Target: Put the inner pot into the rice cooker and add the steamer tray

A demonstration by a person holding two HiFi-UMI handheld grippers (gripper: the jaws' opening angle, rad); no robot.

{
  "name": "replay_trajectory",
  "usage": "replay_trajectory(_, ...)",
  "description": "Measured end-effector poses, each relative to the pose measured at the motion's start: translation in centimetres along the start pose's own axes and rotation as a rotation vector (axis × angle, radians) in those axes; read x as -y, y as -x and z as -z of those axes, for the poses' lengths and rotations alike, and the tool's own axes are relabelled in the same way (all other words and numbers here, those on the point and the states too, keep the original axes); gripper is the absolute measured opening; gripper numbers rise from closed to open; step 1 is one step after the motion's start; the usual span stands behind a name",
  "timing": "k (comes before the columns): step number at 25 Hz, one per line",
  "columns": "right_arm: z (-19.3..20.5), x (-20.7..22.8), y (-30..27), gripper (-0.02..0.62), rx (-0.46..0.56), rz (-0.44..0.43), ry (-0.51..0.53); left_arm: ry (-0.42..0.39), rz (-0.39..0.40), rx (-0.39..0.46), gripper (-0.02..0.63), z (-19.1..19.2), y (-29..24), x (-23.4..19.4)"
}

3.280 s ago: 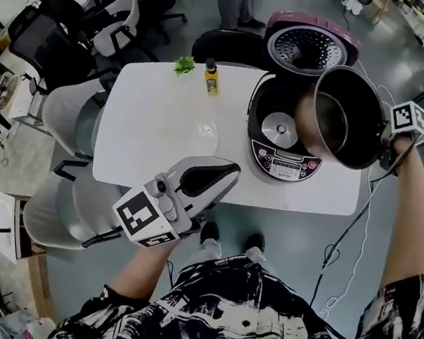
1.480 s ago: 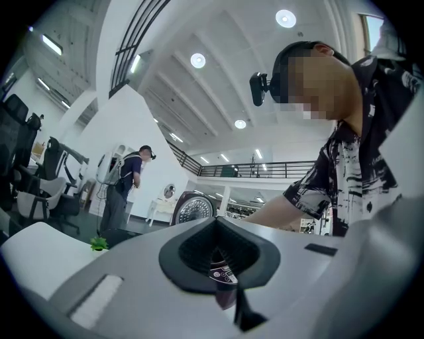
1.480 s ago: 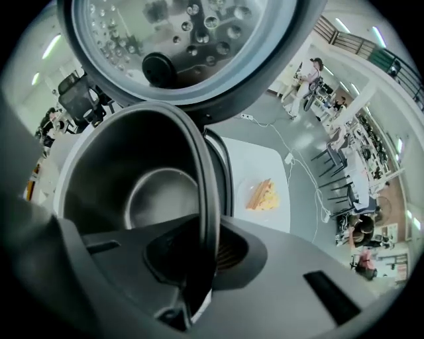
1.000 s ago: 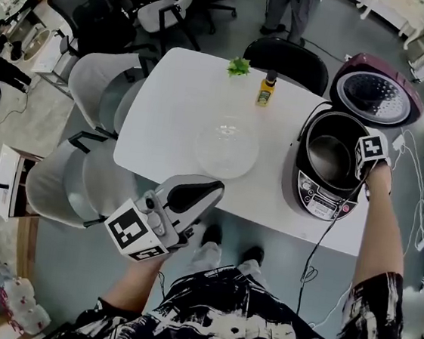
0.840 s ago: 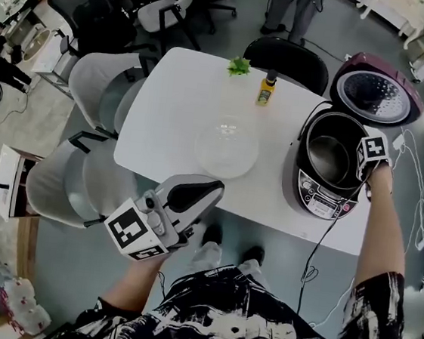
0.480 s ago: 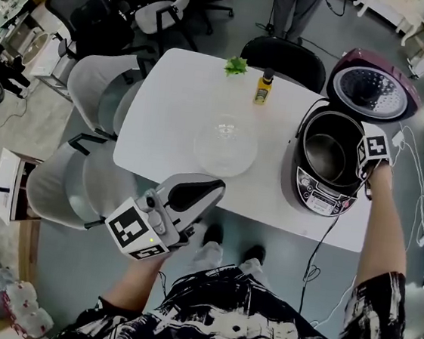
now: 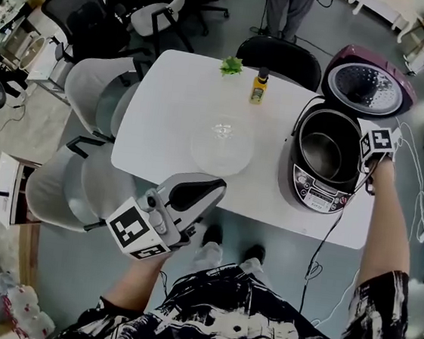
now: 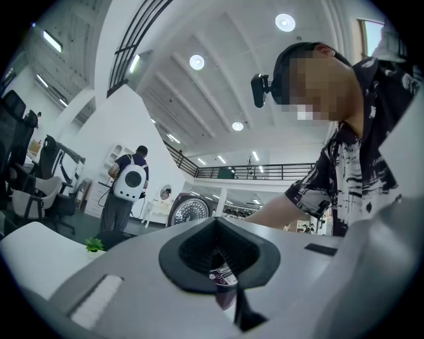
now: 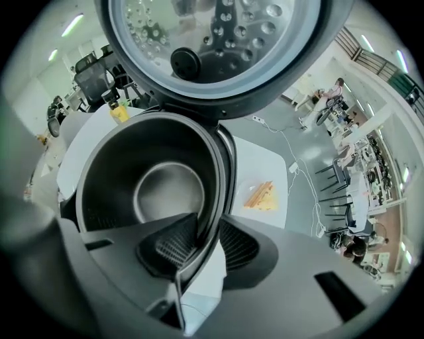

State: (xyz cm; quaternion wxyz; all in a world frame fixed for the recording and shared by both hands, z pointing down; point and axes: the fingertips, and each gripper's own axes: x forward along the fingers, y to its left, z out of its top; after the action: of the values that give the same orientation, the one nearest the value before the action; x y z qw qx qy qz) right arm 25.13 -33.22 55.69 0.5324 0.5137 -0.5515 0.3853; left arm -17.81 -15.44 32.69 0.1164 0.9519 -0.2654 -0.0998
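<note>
Right gripper has loosened its grip. Its pads now stand a little off the rim of the inner pot, which passes between them. A few seconds ago this pot hung in the air over the rice cooker; now it sits down inside the cooker, at the right end of the table. The first half of the task seems done. The steamer tray lies untouched near the table's middle. The left gripper, closed and empty, hovers off the near edge.
</note>
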Motion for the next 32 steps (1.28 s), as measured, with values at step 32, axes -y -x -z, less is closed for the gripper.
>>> replay_trajectory(32, -10.4, -36.2, 15.7, 0.015, 1.0, -0.603, 0.281, -0.052, -0.027, -0.006, 0.005, -0.9, 1.8, 1.7)
